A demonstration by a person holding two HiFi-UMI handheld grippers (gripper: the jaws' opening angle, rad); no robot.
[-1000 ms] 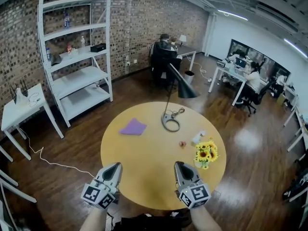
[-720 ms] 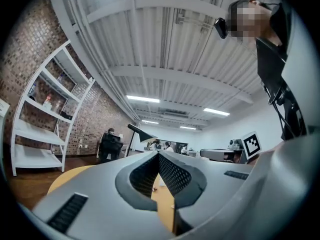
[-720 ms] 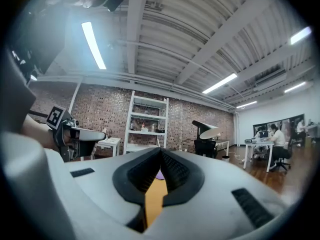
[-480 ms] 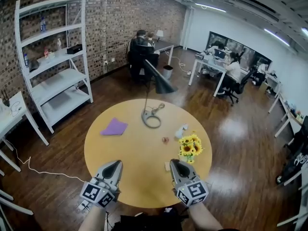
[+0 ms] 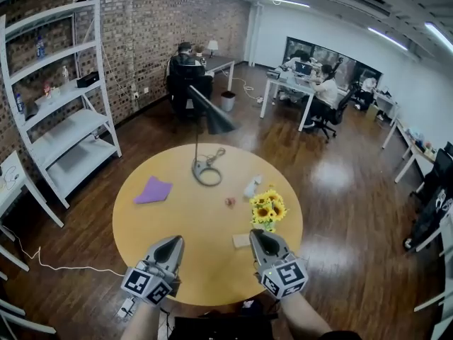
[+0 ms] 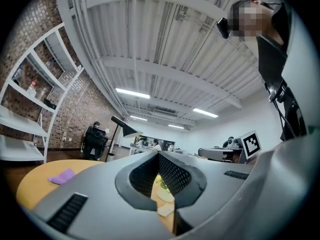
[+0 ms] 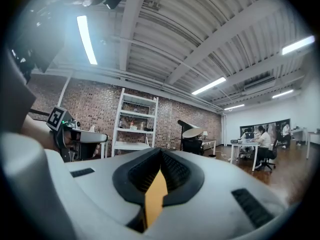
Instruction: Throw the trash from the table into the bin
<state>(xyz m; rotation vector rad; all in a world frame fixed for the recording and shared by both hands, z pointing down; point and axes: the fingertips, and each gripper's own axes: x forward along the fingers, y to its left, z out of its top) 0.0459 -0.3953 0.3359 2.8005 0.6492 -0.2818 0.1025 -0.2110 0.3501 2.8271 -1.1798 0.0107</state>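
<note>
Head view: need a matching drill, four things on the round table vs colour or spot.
Things:
1. cloth
2. lamp
3. flowers
4. paper scrap

Descriptions:
A. yellow, at the right
B. black, stands toward the far side
C. pale, right beside the right gripper tip
D. purple, lying flat at the left

Pairs: 1-D, 2-B, 3-A, 4-C

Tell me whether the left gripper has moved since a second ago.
Yes: the left gripper moved rightward across the table, past the purple cloth.
</note>
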